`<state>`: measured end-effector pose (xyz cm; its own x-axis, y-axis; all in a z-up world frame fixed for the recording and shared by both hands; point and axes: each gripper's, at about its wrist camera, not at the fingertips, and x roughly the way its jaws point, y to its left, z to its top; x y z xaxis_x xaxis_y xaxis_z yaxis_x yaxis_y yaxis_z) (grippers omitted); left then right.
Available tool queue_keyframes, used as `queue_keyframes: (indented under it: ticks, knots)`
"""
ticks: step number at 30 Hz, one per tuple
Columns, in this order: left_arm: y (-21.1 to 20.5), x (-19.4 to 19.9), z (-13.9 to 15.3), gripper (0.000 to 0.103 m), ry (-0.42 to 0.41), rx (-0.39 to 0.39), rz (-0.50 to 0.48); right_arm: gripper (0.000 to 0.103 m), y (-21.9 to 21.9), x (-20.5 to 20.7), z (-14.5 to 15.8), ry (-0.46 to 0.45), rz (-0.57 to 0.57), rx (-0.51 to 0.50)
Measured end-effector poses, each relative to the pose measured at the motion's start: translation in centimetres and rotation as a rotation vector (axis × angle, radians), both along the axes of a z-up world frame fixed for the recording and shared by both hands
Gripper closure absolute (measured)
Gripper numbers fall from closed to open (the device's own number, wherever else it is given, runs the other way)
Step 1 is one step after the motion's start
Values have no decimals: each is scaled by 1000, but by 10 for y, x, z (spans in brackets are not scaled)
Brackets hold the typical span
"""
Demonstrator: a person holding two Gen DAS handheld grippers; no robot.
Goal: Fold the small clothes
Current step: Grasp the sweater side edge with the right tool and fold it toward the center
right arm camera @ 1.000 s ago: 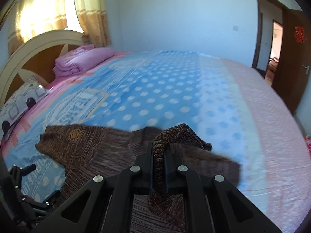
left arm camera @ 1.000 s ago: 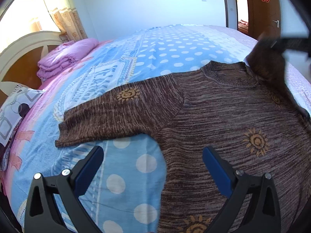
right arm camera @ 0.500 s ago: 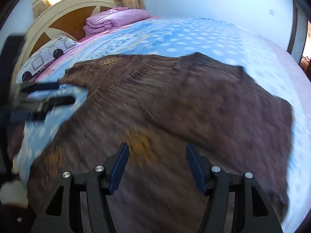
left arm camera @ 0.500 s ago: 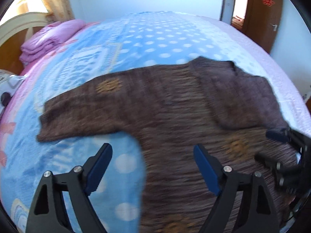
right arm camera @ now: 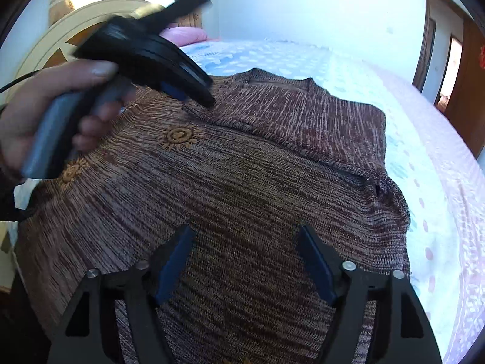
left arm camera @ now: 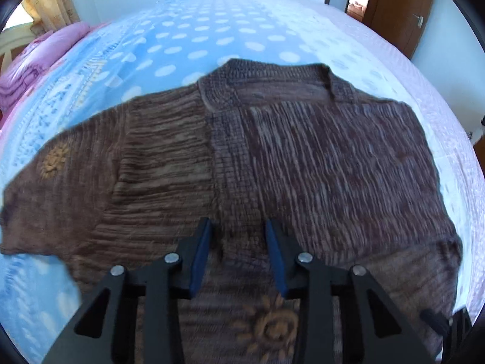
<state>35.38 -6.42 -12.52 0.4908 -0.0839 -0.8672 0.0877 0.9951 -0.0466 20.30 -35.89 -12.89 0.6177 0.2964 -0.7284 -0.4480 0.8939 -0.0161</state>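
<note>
the brown marled knit sweater with orange sun motifs (left arm camera: 303,157) lay flat on the blue bedspread with white polka dots (left arm camera: 212,33), its right sleeve folded across the chest so the cuff edge ran down the middle of the garment. the left gripper (left arm camera: 238,248) hung over that folded edge, tilted steeply down, with the collar ahead of its tips and one orange sun just behind and beneath them. its jaws had just been closing and stood partly open, the blue pads on either side of the ribbed sleeve edge; motion blur made it impossible to tell whether the pads pressed the knit. the unfolded left sleeve stretched away to the left of this claw.

the right gripper (right arm camera: 244,261) hovered above the lower body of the sweater, its jaws having just been opening and now spread wide, with bare knit showing between the blue pads and nothing gripped. the folded sleeve lay ahead and to the right of it, the collar further ahead. in the right wrist view a hand (right arm camera: 39,106) held the other claw's grey handle to the upper left, its black tips down near the sleeve edge beside the collar. folded pink bedding (left arm camera: 36,60) sat far off by the headboard.
</note>
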Motion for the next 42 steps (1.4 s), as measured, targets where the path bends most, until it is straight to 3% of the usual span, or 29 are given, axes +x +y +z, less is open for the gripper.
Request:
queue_keyframes:
  ticks: [3,4,5,11,17,19,21,24,25,28,30,31,32,34,36,39,42]
  knots:
    - [3,-2,0,69,-38,-34,-6,23,-1,0,-1,-8,-12,4]
    - [2,-4,1,91,-51,-51,-35,20,-2,0,-2,-7,-15,8]
    - [0,-8,5,94,-74,-46,-66,19,-3,0,-2,-6,-16,13]
    - [17,-34,30,95,-198,-77,-37,17,-3,-2,-2,-16,-24,9]
    - [16,-35,7,95,-165,-33,-36,16,-5,5,4,35,-15,21]
    - [14,-36,4,94,-171,-31,-39,16,-12,14,21,53,-16,96]
    - [13,-36,3,93,-176,-32,-44,16,-23,26,45,15,-50,146]
    - [10,-36,4,69,-168,-34,-51,15,-39,58,65,-21,-103,196]
    - [11,-35,4,51,-159,-39,-45,15,-45,75,59,33,-80,250]
    - [18,-37,7,33,-158,-78,-21,15,-71,112,21,262,-119,386]
    - [22,-41,9,23,-170,-79,-9,31,-97,112,12,237,-198,401]
    - [23,-43,10,15,-182,-75,-8,50,-109,111,12,227,-228,418]
    - [24,-46,11,9,-201,-50,-5,59,-119,108,12,220,-260,437]
    - [24,-47,11,8,-217,-35,-14,57,-131,97,18,183,-332,415]
    - [24,-45,8,8,-199,-36,-14,36,-129,89,23,153,-385,321]
    - [21,-43,7,8,-199,-38,-11,33,-113,81,53,61,-321,374]
    - [17,-45,6,8,-204,-11,-24,33,-73,94,74,-39,-239,264]
